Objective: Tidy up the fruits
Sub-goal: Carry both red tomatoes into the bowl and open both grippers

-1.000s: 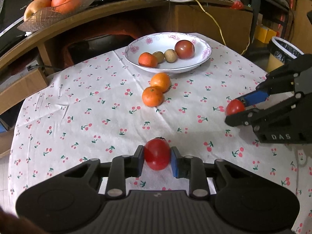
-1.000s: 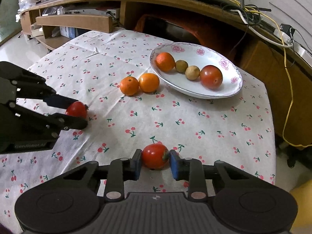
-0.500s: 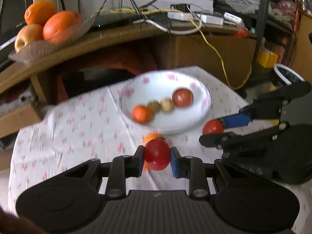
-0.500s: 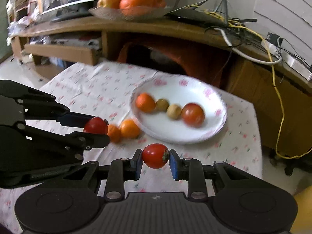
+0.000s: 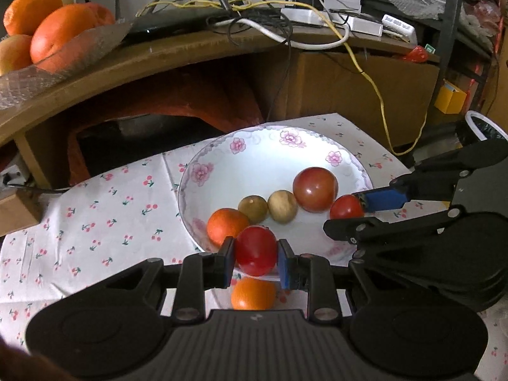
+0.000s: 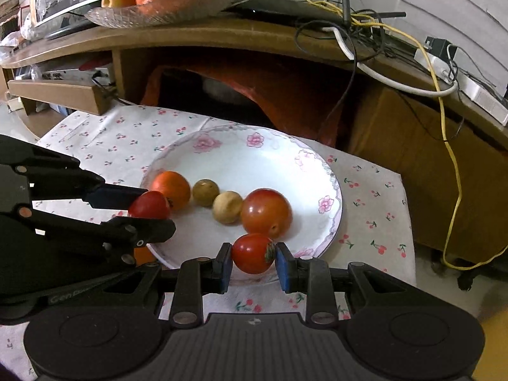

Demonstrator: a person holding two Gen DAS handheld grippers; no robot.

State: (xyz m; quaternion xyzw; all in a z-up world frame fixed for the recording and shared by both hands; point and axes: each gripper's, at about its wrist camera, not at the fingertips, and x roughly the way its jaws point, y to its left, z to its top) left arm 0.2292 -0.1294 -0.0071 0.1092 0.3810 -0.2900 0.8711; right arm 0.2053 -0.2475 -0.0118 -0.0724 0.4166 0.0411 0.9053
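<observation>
The left gripper (image 5: 256, 256) is pinching a red tomato (image 5: 256, 250) between its narrowed blue pads, holding it over the near rim of the floral plate (image 5: 254, 162), with an orange (image 5: 253, 293) lying on the cherry-print tablecloth (image 5: 95, 216) just below the fingers. The right gripper (image 6: 253, 257) is likewise clamping a second tomato (image 6: 252, 253) at the plate's near edge. Beyond the fingertips a larger tomato (image 6: 266, 212), two small brown fruits (image 6: 227, 207) and a tangerine (image 6: 170, 189) are sitting in the plate, and farther off a wooden shelf (image 6: 197, 36) is carrying a glass fruit dish (image 6: 152, 9) and cables (image 6: 365, 22).
</observation>
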